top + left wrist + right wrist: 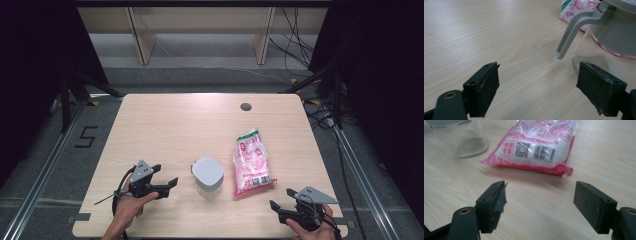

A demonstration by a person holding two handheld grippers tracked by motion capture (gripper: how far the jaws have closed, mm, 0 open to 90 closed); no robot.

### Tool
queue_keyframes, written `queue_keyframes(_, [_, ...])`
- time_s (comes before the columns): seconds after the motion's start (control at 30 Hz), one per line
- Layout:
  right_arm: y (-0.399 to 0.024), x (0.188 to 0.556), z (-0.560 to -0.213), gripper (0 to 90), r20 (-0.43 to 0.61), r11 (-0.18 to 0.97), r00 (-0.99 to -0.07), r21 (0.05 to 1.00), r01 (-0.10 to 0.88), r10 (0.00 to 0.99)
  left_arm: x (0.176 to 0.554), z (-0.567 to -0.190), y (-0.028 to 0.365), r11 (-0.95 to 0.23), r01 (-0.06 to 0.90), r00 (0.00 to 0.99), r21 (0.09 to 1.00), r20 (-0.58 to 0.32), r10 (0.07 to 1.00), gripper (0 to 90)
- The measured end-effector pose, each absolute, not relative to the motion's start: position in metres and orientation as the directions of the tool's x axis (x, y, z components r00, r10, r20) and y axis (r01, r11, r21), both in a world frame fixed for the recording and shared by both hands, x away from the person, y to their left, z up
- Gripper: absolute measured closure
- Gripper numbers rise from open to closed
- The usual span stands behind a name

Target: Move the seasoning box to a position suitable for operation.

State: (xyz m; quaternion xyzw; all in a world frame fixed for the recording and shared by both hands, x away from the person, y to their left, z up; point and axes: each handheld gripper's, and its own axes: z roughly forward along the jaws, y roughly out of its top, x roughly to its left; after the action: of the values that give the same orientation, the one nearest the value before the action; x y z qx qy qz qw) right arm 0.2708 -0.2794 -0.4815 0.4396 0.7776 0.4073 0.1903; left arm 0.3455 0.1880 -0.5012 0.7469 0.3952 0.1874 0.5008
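Note:
A glass jug with a grey lid [207,177] stands near the middle front of the wooden table [175,125]. Its grey handle [571,32] points toward my left gripper [166,176], which is open with nothing between its jaws, a short way left of the jug. A pink and white sealed bag [252,162] lies flat to the right of the jug. My right gripper [283,198] is open near the front right corner, just short of the bag's near end [536,150]. In the left gripper view the jug [606,42] is ahead on the right, with the left gripper [539,86] low over bare wood.
A round cable hole [245,106] sits in the table's far right part. Beyond the table are shelf legs and loose cables on the floor [295,45]. Metal rails [45,170] run along both sides of the table.

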Motion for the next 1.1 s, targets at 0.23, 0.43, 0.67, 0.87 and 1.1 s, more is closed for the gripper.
queue_keyframes(0.23, [-0.280,0.272,-0.482,27.9,0.069,0.283,-0.555,0.805,0.522,0.829,0.346,-0.501,0.189,-0.214,0.396,0.626,0.893,-0.092,0.774,16.9])
queue_keyframes(0.43, [-0.282,0.272,-0.482,28.4,0.086,0.266,-0.530,0.790,0.552,0.844,0.345,-0.500,0.186,-0.204,0.400,0.626,0.893,-0.103,0.773,17.0])
queue_keyframes(0.67, [-0.282,0.272,-0.483,27.3,0.097,0.243,-0.512,0.796,0.555,0.853,0.350,-0.498,0.179,-0.230,0.384,0.636,0.894,-0.076,0.768,17.0])
queue_keyframes(0.87, [-0.281,0.272,-0.482,26.3,0.090,0.243,-0.509,0.799,0.550,0.856,0.361,-0.491,0.161,-0.249,0.348,0.672,0.904,-0.056,0.738,21.4])
queue_keyframes(1.1, [-0.280,0.273,-0.483,25.8,0.093,0.244,-0.518,0.803,0.544,0.850,0.370,-0.490,0.148,-0.296,0.286,0.731,0.911,-0.008,0.682,38.2])
